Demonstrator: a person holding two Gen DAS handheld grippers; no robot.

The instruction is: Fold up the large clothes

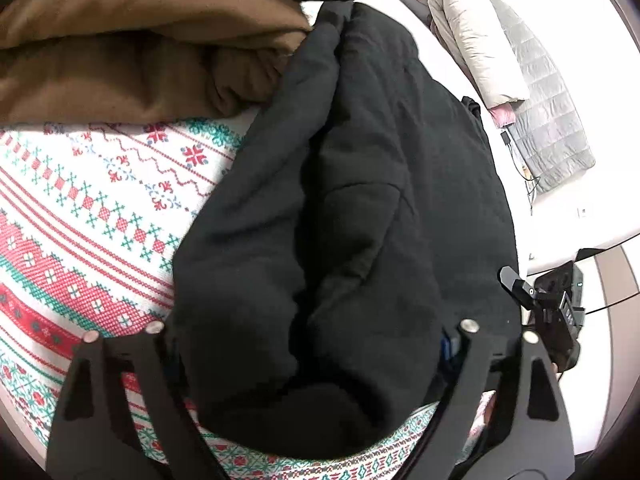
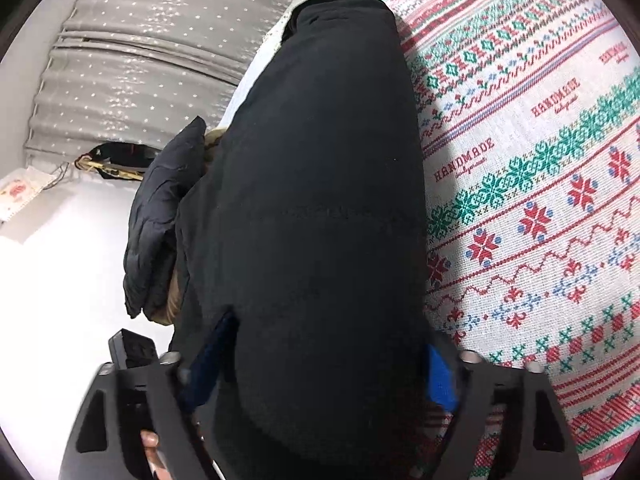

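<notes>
Lying across the patterned cloth (image 2: 532, 184), the black padded coat (image 1: 344, 208) is seen as a long bundle running from 6 to 12 o'clock. Thick folds of it are bracketed by the left gripper (image 1: 316, 330) and the right gripper (image 2: 320, 360), fingers wide; whether the pads press cannot be told. Folding is judged only partly done, with more folds left

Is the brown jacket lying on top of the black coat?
No, the brown jacket lies beside the black coat, on the patterned cloth.
</notes>
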